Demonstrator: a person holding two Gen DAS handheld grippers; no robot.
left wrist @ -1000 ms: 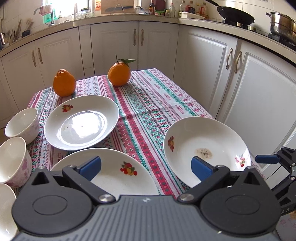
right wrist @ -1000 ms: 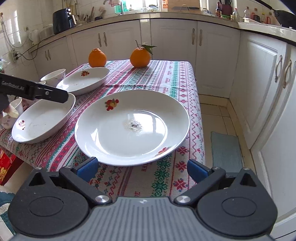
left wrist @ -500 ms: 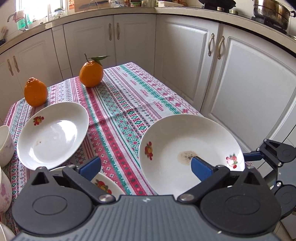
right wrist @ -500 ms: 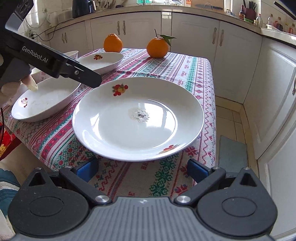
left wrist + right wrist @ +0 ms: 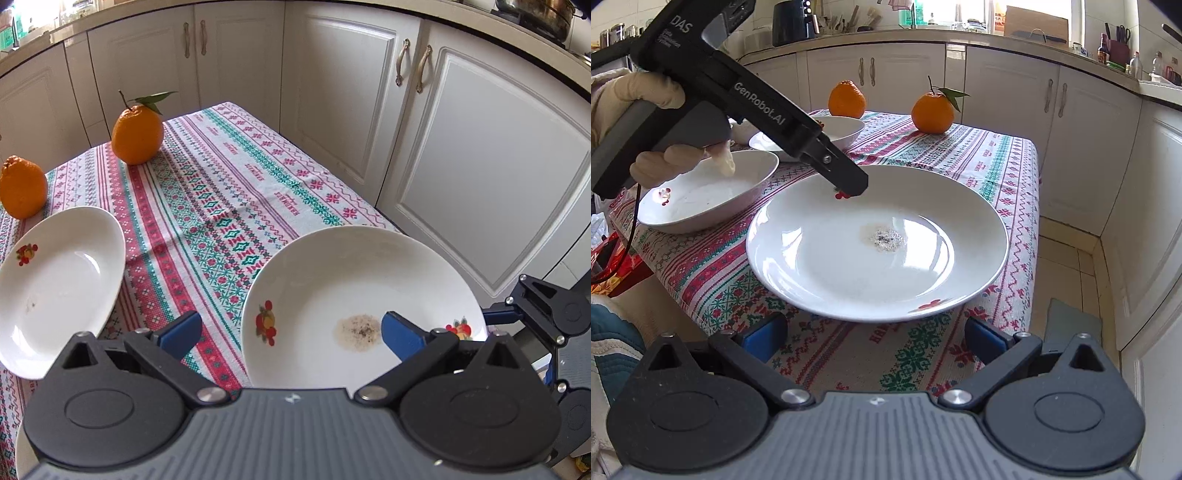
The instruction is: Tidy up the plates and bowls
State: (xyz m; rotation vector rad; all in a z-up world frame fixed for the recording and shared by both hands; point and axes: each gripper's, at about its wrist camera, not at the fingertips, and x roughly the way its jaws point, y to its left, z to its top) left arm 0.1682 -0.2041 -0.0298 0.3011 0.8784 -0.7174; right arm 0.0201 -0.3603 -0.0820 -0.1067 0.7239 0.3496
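A large white plate (image 5: 354, 288) with fruit prints and a dried stain lies at the table's near right corner; it also shows in the right wrist view (image 5: 879, 243). My left gripper (image 5: 291, 330) is open and hovers over the plate's left rim. In the right wrist view, the left gripper's fingers (image 5: 846, 177) reach over that rim. My right gripper (image 5: 875, 338) is open, just short of the plate's near edge, and shows at the right of the left wrist view (image 5: 495, 317). A second white plate (image 5: 59, 284) lies to the left. A third plate (image 5: 709, 192) sits nearer the left edge.
Two oranges (image 5: 137, 134) (image 5: 23, 187) stand at the far end of the patterned tablecloth (image 5: 221, 192). White cabinets (image 5: 461, 155) close in behind and to the right. A white bowl (image 5: 742, 131) sits behind the left gripper. Tiled floor (image 5: 1067, 258) lies past the table's right edge.
My left gripper has swung right and forward from the left plates to over the stained plate. My right gripper has moved closer to that plate's near edge. Both stay open.
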